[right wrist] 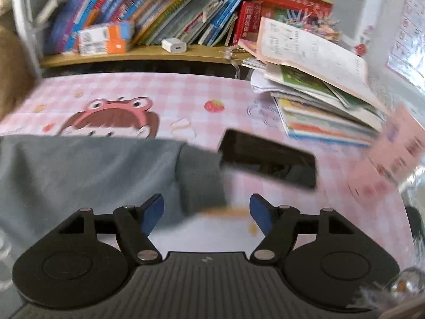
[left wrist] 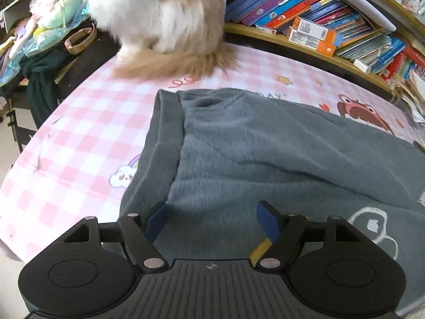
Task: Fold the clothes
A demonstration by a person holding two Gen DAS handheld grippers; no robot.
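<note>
Pink-and-white checked cloth point(left wrist: 79, 143) printed with cartoon figures covers the table, and a wooden bookshelf point(right wrist: 143, 53) crammed with leaning books runs along its far edge. On the cloth lies a grey fleece sweatshirt point(left wrist: 265, 154), spread flat, its ribbed hem band toward the left and a white outline drawing on its near right part. Beyond the sweatshirt, at the far side of the table, a fluffy cream-and-white cat point(left wrist: 164, 21) sits with its tail curled on the cloth.

Over the near part of the sweatshirt hovers the left gripper point(left wrist: 212, 219), its blue-padded fingers spread wide with nothing between them. The right gripper point(right wrist: 205, 214) is likewise wide apart and holds nothing; below and between its fingers lies the ribbed cuff end of a sweatshirt sleeve, though whether the pads touch it cannot be told through the blur.

Just beyond that cuff, to the sweatshirt's right, a black phone point(right wrist: 268, 159) rests screen-up on the cloth. Farther right of the sweatshirt, a slumped stack of workbooks point(right wrist: 318, 101) sits near the shelf.
</note>
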